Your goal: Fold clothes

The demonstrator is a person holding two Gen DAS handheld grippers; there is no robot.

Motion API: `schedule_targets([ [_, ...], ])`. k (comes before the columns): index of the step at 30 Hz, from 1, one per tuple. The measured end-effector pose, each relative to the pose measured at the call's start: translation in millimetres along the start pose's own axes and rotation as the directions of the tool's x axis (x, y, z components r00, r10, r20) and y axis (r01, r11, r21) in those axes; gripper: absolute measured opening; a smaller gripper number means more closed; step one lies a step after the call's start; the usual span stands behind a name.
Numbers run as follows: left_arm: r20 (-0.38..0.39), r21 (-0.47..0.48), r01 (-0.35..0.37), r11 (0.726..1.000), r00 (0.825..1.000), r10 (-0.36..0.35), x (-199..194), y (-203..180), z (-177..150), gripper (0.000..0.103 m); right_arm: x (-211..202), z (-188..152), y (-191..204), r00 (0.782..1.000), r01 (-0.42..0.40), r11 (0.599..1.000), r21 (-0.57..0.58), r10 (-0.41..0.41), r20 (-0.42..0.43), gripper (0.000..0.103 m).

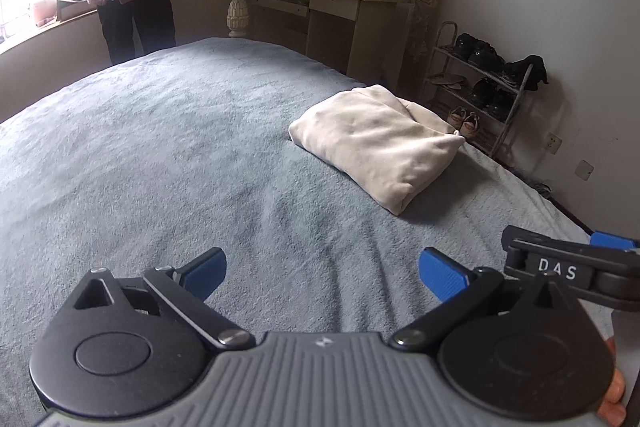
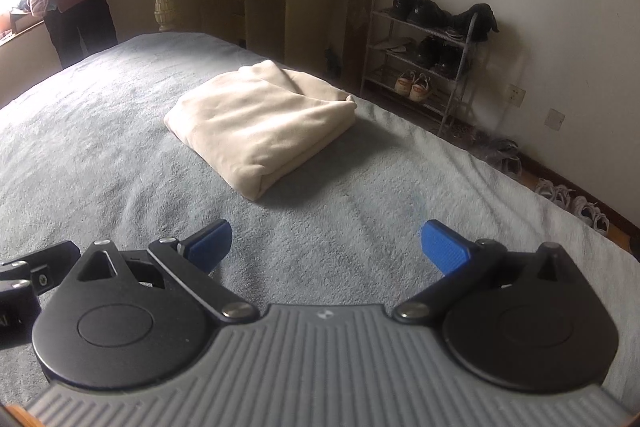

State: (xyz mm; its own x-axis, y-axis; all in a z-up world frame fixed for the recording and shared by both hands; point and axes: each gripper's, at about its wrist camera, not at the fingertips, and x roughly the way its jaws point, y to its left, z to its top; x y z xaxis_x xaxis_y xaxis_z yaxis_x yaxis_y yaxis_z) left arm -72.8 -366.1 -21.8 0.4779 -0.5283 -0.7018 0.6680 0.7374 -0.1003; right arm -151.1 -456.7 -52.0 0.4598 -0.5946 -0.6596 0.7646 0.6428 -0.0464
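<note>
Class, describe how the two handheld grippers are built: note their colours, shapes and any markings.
Both the left gripper and right gripper match: black linkage arms on round black pivot discs, a ribbed grey body, and blue textured finger pads. The left view shows white letters "DAS" on the right gripper.

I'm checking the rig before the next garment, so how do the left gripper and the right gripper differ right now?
The left gripper has the folded cream garment ahead to its right; the right gripper has it nearly straight ahead. The left gripper's view catches the other tool at its right edge; the right gripper's catches one at its left edge. Both are open, empty, above the grey bedspread.
</note>
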Motion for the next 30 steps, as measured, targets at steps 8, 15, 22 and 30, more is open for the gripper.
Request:
schedule_targets([
  [8, -0.009, -0.021, -0.005, 1.0, 1.0, 0.004, 2, 4, 2, 0.103, 1, -1, 2, 1.0, 0.001, 1.0, -0.005, -0.002, -0.013, 0.102],
  [15, -0.017, -0.04, -0.014, 0.999, 1.0, 0.014, 4, 7, 2, 0.103, 4, -3, 3, 1.0, 0.006, 1.0, -0.011, -0.006, -0.027, 0.102],
  [22, -0.027, -0.044, -0.021, 0.999, 0.999, 0.02, 6, 8, 2, 0.103, 5, -4, 5, 1.0, 0.006, 1.0, -0.017, -0.007, -0.026, 0.102],
  [30, -0.025, -0.057, -0.002, 0.998, 1.0, 0.001, 10, 14, 1, 0.103, 6, -2, 0, 1.0, -0.012, 1.0, -0.014, 0.012, 0.001, 0.102],
])
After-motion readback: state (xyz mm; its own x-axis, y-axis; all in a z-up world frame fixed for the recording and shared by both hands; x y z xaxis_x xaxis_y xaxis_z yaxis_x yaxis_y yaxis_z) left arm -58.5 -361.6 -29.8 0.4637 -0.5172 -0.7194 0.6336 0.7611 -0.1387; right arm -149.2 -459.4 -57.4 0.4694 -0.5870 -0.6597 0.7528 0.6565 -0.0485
